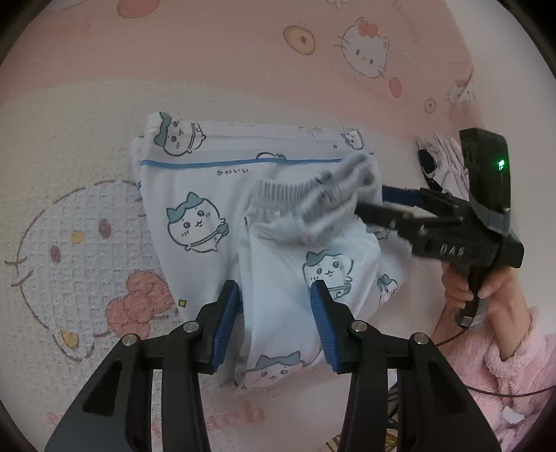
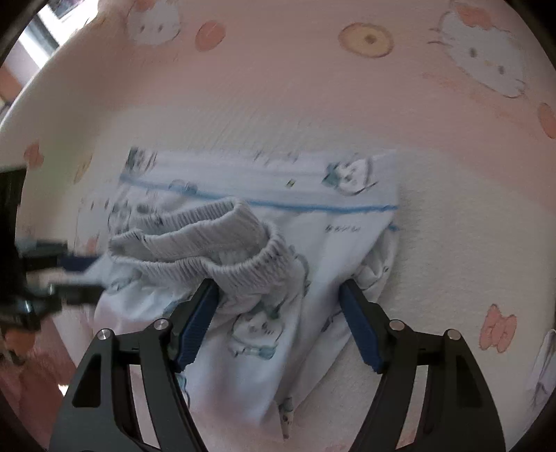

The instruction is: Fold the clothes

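A pale blue garment (image 1: 208, 194) with cartoon cat prints, a blue stripe and a grey ribbed cuff (image 1: 299, 198) lies partly folded on the pink bedspread (image 1: 208, 62). My left gripper (image 1: 276, 292) is open, its blue pads either side of a raised fold of the cloth near me. My right gripper (image 1: 370, 205) shows in the left wrist view at the right, its fingers at the blurred ribbed cuff. In the right wrist view my right gripper (image 2: 279, 288) is open over the garment (image 2: 312, 243), the ribbed cuff (image 2: 222, 243) by its left pad.
The bedspread has Hello Kitty prints (image 1: 365, 48). A small white and dark item (image 1: 434, 160) lies at the right. A hand in a pink fluffy sleeve (image 1: 504, 358) holds the right gripper. A window (image 2: 41, 27) shows at far left.
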{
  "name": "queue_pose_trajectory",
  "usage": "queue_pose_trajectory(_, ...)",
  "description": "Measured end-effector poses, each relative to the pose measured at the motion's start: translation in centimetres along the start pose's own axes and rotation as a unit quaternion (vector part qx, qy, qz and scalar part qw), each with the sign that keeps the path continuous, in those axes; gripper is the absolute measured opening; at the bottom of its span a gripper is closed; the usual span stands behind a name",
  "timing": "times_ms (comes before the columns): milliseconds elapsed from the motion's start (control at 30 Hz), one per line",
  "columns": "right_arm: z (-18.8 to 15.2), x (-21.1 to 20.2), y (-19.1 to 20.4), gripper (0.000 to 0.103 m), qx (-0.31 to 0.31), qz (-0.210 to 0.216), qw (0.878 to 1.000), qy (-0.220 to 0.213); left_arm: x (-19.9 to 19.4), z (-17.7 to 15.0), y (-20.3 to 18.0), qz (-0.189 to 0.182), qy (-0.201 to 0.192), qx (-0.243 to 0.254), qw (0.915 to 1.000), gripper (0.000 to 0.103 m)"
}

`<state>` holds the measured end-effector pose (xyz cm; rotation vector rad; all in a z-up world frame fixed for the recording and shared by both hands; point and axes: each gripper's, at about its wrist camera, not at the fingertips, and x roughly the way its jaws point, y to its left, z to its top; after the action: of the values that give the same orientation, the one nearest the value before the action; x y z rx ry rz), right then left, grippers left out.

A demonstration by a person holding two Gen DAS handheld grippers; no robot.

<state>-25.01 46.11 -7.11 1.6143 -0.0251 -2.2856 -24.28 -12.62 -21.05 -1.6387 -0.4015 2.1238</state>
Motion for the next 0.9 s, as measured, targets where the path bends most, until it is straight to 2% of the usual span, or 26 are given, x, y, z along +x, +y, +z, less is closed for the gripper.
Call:
queue_pose_trajectory(67,0.4,-0.4,-0.2,0.074,0.010,0.001,1.000,-0.016,0.4,0.1,-0.3,0.007,-0.008,0.004,0.9999,0.045)
queue_pose_trajectory(100,0.5,-0.3,0.0,0.074,0.005,0.007,1.000,-0.015,0.7,0.2,-0.5,0.013,-0.014,0.009,0.9998,0.039)
queue_pose_trajectory(133,0.5,0.1,0.3,0.074,-0.008,0.013,1.000,-0.006,0.8,0.3,-0.9,0.021,-0.025,0.016,0.9993,0.031)
queue_pose_trajectory(167,0.4,0.5,0.7,0.073,-0.023,0.017,1.000,0.007,0.9,0.3,-1.4,0.028,-0.034,0.026,0.9987,0.013)
queue_pose_trajectory(200,0.3,0.8,1.1,0.068,-0.039,0.015,0.999,0.012,0.7,0.4,-1.7,0.034,-0.041,0.031,0.9981,0.011)
queue_pose_trajectory(267,0.3,0.9,1.7,0.043,-0.063,0.004,0.998,0.005,0.4,0.5,-2.4,0.048,-0.054,0.042,0.9965,0.008)
queue_pose_trajectory(333,0.8,0.4,1.5,0.024,-0.059,0.011,0.998,-0.010,-0.8,0.7,-3.1,0.066,-0.074,0.054,0.9936,0.007)
queue_pose_trajectory(367,1.3,0.0,1.2,0.019,-0.051,0.017,0.998,-0.020,-1.3,0.9,-3.4,0.072,-0.084,0.057,0.9922,0.007)
queue_pose_trajectory(433,2.4,-1.2,0.7,0.015,-0.038,0.023,0.998,-0.054,-2.8,1.3,-4.0,0.079,-0.116,0.061,0.9881,0.007)
queue_pose_trajectory(533,3.9,-2.3,0.7,0.015,-0.038,0.026,0.995,-0.091,-4.5,2.0,-4.1,0.091,-0.155,0.072,0.9811,0.007)
queue_pose_trajectory(567,4.4,-2.4,0.7,0.016,-0.036,0.026,0.994,-0.099,-4.4,2.4,-3.9,0.096,-0.157,0.072,0.9804,0.007)
queue_pose_trajectory(633,5.1,-1.2,0.4,0.021,-0.027,0.023,0.995,-0.094,-3.2,3.2,-2.8,0.094,-0.143,0.064,0.9831,0.007)
queue_pose_trajectory(667,5.4,0.1,0.4,0.036,-0.022,0.018,0.996,-0.081,-2.0,3.6,-2.6,0.095,-0.127,0.057,0.9856,0.008)
queue_pose_trajectory(700,5.6,1.3,0.3,0.045,-0.017,0.013,0.998,-0.064,-0.7,3.9,-1.8,0.110,-0.107,0.043,0.9871,0.009)
queue_pose_trajectory(733,5.6,2.0,0.1,0.049,-0.011,0.010,0.999,-0.051,0.6,4.1,-0.9,0.125,-0.088,0.028,0.9879,0.010)
queue_pose_trajectory(767,5.6,2.6,-0.2,0.049,-0.006,0.008,0.999,-0.038,1.7,4.1,0.0,0.127,-0.070,0.015,0.9893,0.014)
queue_pose_trajectory(833,5.8,3.2,-0.8,0.050,0.008,0.007,1.000,-0.021,1.5,4.4,0.6,0.106,-0.069,-0.002,0.9919,0.017)
queue_pose_trajectory(900,6.3,1.6,-1.7,0.050,0.029,0.014,0.999,-0.038,1.1,4.9,1.0,0.083,-0.068,-0.016,0.9941,0.028)
